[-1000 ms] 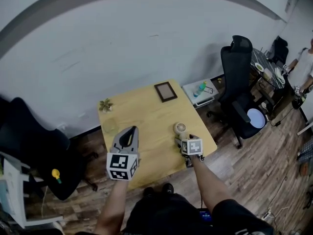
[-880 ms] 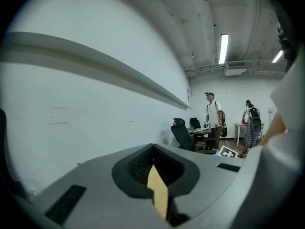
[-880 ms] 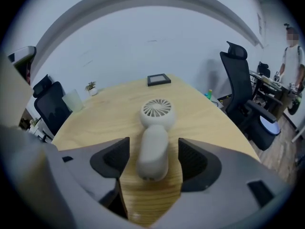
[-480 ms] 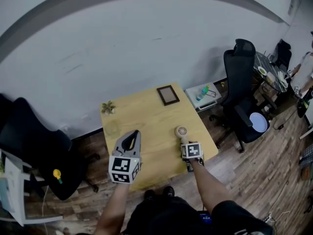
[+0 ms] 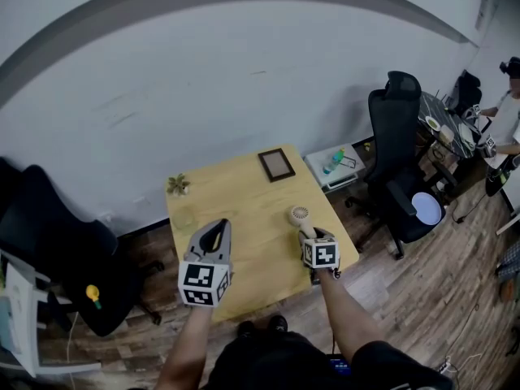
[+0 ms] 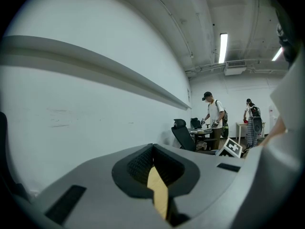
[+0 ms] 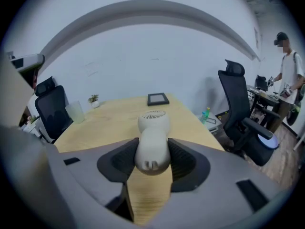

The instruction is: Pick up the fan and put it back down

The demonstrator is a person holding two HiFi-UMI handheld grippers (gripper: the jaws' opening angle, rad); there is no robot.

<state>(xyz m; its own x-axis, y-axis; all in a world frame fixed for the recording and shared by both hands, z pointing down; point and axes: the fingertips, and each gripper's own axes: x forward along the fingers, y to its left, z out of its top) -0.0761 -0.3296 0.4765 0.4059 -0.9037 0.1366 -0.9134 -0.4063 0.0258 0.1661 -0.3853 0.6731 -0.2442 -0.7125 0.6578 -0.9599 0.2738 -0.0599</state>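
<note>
Right gripper view gives the closest look at the fan (image 7: 153,136). It is a small, off-white handheld one with a rounded handle and a round head whose slatted grille faces up. The right tool (image 7: 152,157) has just been closing, and its dark ribbed pads now press on both sides of the handle, about half shut. The head sticks out beyond the tool, pointing toward the far end of the wooden counter (image 7: 107,125). No view settles whether the fan is clear of the wood.

Head view shows what that close view lacks. The fan (image 5: 299,215) hangs over the counter's (image 5: 244,201) right front part, just ahead of the right tool (image 5: 308,234). The left tool (image 5: 217,227) is held over the near left edge, well apart from the fan.

Left gripper view shows the left tool (image 6: 153,162) with its tips together and nothing between them, only a sliver of wood below. It faces a white wall, and two people (image 6: 214,114) stand by a desk at the far end of the room.

A dark picture frame (image 7: 157,98) lies at the counter's far edge. A small potted plant (image 7: 93,99) and a clear cup (image 7: 75,111) stand at the far left. A black office chair (image 7: 237,104) stands off to the right.
</note>
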